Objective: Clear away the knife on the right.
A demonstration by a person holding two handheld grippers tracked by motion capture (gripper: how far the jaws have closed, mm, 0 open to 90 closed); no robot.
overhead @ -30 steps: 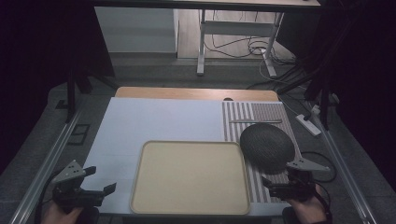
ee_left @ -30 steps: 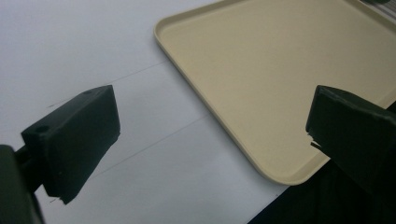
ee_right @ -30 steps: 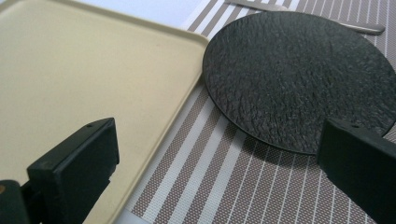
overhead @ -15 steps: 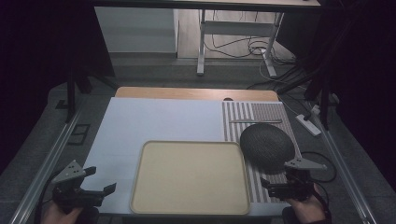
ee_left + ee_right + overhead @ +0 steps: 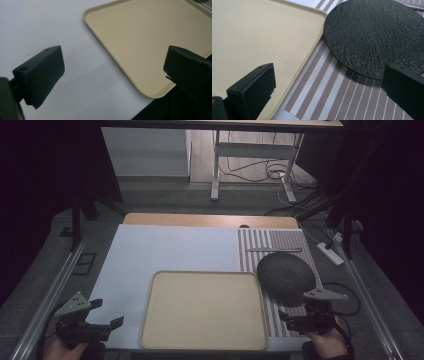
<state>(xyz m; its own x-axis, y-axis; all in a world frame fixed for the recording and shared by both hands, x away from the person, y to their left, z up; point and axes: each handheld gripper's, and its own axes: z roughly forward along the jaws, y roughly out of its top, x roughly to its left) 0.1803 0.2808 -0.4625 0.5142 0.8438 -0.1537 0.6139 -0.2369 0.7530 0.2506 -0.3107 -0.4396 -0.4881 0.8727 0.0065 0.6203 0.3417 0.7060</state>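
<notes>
High view shows the black plate (image 5: 286,275) on the striped mat (image 5: 272,245), just ahead of the open, empty right tool (image 5: 295,320), far from the open left tool (image 5: 102,322).

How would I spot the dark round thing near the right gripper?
Find the big beige tray at the table's front. Just right of it lies a striped placemat. The black plate sits on that mat, the only round, bumpy-textured thing there, nearer than the thin metal utensil.
</notes>
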